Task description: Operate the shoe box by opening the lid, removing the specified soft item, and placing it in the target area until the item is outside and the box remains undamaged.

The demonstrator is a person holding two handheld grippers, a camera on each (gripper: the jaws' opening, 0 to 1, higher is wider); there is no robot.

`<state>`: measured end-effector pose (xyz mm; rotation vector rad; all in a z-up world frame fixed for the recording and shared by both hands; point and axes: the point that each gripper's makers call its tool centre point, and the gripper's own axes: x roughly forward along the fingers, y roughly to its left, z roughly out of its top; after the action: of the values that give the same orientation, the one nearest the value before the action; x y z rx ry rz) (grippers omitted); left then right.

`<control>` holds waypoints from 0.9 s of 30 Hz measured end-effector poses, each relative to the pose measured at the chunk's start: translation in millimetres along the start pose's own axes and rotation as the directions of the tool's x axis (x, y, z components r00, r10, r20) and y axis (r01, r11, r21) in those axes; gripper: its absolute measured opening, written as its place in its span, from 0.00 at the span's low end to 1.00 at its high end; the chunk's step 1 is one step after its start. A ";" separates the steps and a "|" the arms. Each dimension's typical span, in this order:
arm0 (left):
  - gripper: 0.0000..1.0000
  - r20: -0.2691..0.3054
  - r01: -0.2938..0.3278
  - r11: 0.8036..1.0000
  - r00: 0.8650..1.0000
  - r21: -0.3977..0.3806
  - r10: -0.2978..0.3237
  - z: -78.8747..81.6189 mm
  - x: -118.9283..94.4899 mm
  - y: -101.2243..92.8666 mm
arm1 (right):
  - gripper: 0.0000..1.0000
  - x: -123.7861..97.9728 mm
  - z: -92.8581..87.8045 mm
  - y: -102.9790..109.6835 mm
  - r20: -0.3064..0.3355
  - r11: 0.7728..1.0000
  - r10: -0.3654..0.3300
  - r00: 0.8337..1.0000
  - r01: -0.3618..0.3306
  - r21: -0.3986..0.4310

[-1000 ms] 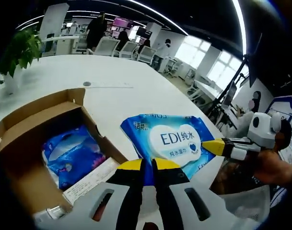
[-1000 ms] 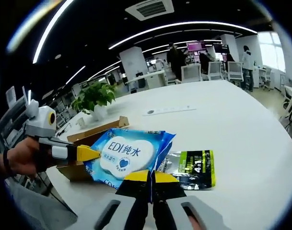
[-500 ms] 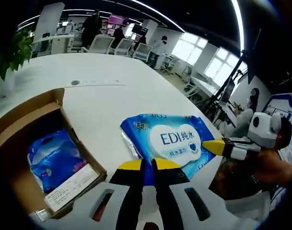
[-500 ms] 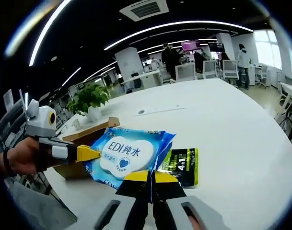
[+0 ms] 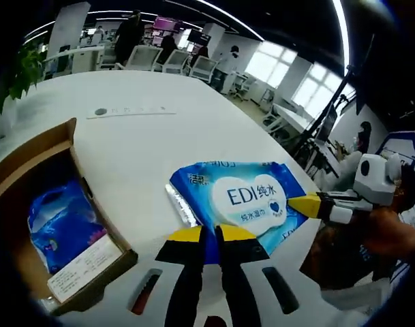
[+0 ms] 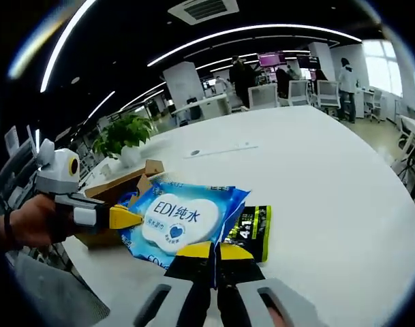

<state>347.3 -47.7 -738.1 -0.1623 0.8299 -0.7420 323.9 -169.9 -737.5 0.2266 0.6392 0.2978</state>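
Both grippers hold a blue wet-wipe pack with a white label, up over the white table. My left gripper is shut on one edge of it; my right gripper comes in from the right, shut on the pack's other edge. From the right gripper view, the same pack sits between my right gripper at the bottom and my left gripper at the left. The open cardboard shoe box lies to the left with a second blue pack inside. The box peeks out behind the held pack.
A black-and-green packet lies on the table, partly behind the held pack. A thin white strip lies farther out on the table. A potted plant stands beyond the box. Chairs and people are at the far end.
The held pack has been carried away from the box, which now sits farther left in the left gripper view. The black-and-green packet is closer behind the pack. Both grippers stay shut.
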 end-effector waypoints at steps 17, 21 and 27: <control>0.05 -0.014 -0.031 0.999 0.999 -0.033 0.030 -2.5 18.6 6.2 | 0.00 21.3 1.2 -17.1 -0.060 0.998 0.032 0.998 -0.035 -0.049; 0.05 -0.018 -0.043 0.998 0.999 -0.038 0.042 -2.1 23.7 8.1 | 0.00 27.6 2.7 -21.4 -0.074 0.997 0.036 0.997 -0.040 -0.059; 0.05 -0.026 -0.051 0.997 0.998 -0.050 0.050 -3.0 34.6 11.3 | 0.00 37.8 3.2 -31.3 -0.094 0.996 0.042 0.995 -0.049 -0.072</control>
<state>366.5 -61.5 -765.9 -0.1773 0.8742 -0.6767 360.9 -186.6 -765.0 0.1570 0.7134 0.3771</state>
